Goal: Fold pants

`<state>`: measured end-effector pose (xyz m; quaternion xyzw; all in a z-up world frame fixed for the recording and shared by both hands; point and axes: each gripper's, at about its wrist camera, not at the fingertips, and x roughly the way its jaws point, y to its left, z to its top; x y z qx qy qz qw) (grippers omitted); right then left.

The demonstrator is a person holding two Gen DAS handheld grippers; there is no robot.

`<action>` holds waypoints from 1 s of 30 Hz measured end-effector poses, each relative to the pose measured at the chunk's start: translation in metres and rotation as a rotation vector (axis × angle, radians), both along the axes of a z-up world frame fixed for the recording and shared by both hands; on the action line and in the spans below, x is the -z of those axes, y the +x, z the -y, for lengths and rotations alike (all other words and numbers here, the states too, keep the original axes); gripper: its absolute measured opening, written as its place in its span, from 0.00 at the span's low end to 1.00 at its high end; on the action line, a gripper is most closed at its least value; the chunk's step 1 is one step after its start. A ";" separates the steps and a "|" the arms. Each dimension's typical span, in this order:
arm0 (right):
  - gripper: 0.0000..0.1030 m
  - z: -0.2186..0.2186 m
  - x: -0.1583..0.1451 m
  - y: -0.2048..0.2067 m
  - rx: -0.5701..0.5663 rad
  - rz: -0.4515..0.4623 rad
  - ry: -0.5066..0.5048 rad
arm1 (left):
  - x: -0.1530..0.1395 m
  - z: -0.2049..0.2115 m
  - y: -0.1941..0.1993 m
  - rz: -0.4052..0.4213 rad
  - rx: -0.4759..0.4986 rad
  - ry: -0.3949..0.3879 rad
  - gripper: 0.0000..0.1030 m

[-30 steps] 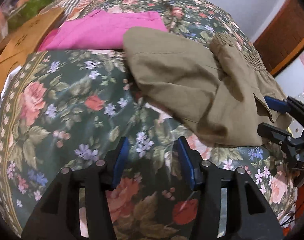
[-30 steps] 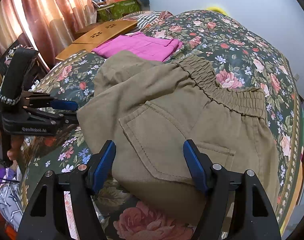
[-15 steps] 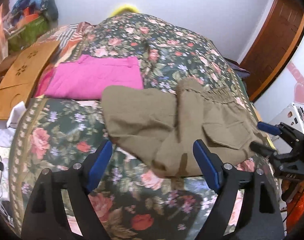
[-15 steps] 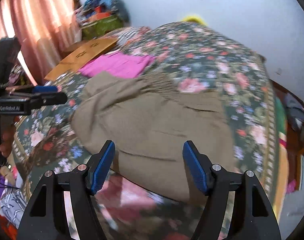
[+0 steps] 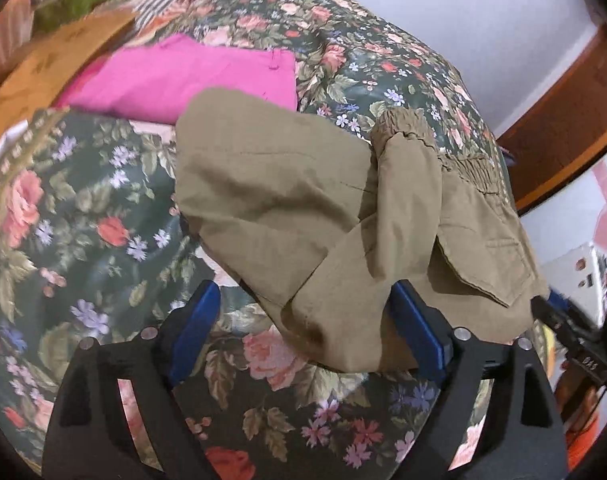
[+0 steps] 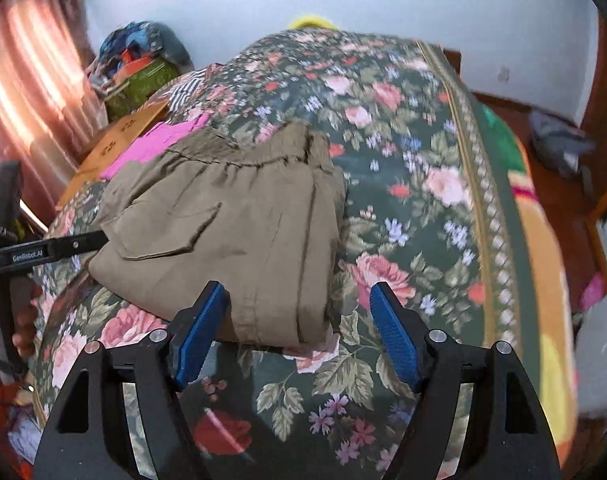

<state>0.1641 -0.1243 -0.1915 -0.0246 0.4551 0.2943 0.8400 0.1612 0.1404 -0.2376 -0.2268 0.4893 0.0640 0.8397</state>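
Left wrist view: left gripper (image 5: 303,328) fingers apart, empty, straddling the near fold of the pants (image 5: 343,216). Right wrist view: right gripper (image 6: 299,328) fingers also apart, holding nothing, the pants' (image 6: 231,236) near corner lying between and just past the tips. Pants khaki, folded in a loose bundle on the floral bedspread (image 5: 83,220), waistband on the far side. Pink cloth (image 5: 191,76) lies beyond, touching the pants' far edge.

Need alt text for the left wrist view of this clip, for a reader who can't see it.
Khaki pants lie partly folded on a floral bedspread, just ahead of the open left gripper. A folded pink garment lies behind them, and the right gripper shows at the right edge.
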 end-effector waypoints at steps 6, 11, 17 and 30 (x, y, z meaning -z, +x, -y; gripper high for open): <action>0.71 0.002 0.008 0.016 0.016 -0.073 0.070 | 0.012 -0.005 0.014 -0.020 0.005 -0.081 0.87; 0.74 -0.007 0.018 0.031 -0.029 -0.119 0.080 | 0.014 -0.004 0.027 -0.014 0.028 -0.062 0.85; 0.74 -0.012 0.028 0.047 -0.068 -0.182 0.106 | 0.012 -0.006 0.034 0.007 0.027 -0.066 0.66; 0.24 -0.018 0.011 0.042 -0.123 -0.121 0.124 | -0.010 0.000 0.037 0.042 0.050 -0.016 0.31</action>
